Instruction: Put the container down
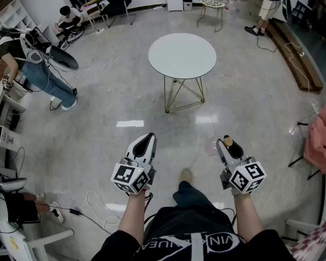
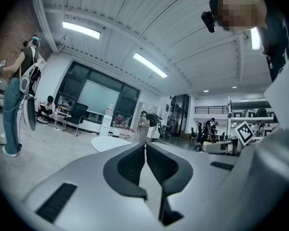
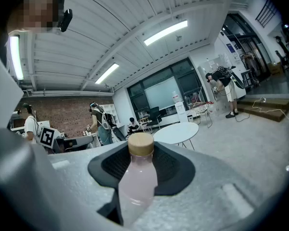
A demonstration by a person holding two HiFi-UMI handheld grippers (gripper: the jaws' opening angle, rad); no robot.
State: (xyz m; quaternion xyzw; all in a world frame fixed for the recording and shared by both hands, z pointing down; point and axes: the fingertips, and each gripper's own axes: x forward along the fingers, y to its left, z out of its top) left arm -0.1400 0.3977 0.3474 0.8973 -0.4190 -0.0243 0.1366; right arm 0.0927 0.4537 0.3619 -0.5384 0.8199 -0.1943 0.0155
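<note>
My right gripper point(image 1: 226, 143) is shut on a clear bottle of pale pink liquid point(image 3: 137, 177) with a tan cap point(image 3: 141, 144). It holds the bottle in the air above the floor, cap pointing away from me. In the head view the cap point(image 1: 229, 142) shows at the jaw tips. In the right gripper view, the dark pads point(image 3: 171, 170) press on both sides of the bottle. My left gripper point(image 1: 146, 141) hangs level beside it, shut and empty, its pads point(image 2: 130, 165) meeting along the middle line. A round white table point(image 1: 182, 55) stands ahead of both.
The table has thin gold legs point(image 1: 176, 94). A person point(image 1: 38, 64) stands at the left by shelves, another point(image 1: 70, 18) sits at the back. A wire chair point(image 1: 211, 1), a low bench point(image 1: 296, 58), pink cloth point(image 1: 321, 140) and floor cables point(image 1: 98, 205) surround me.
</note>
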